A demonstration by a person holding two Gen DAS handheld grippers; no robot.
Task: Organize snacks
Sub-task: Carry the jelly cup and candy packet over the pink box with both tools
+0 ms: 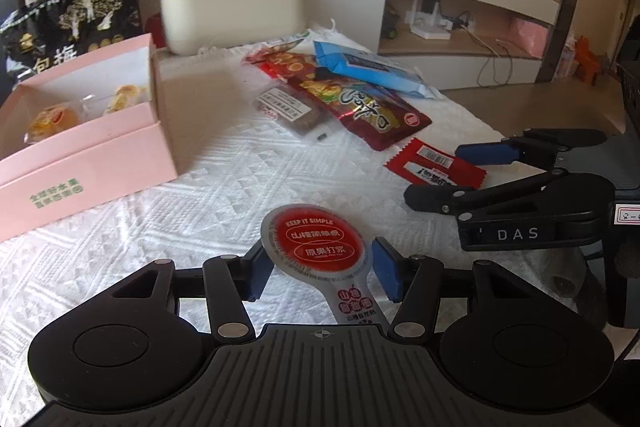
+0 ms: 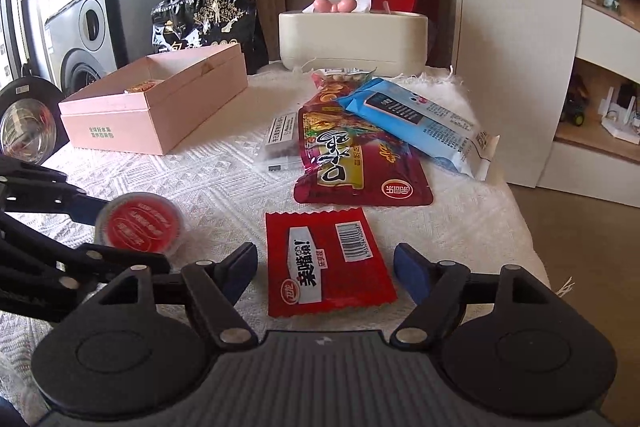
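A round red-lidded jelly cup [image 1: 316,245] printed "KEEP IT SIMPLE" sits between the blue pads of the left tongs [image 1: 324,273], whose jaws stand apart on either side, one pad just beside it, the other at its rim; whether they press is unclear. The right tongs [image 2: 325,269], jaws wide and clear, straddle a flat red snack packet [image 2: 326,263] bearing a barcode on the white-clothed tabletop [image 2: 224,187]. An open pink box [image 1: 80,147] lies beyond.
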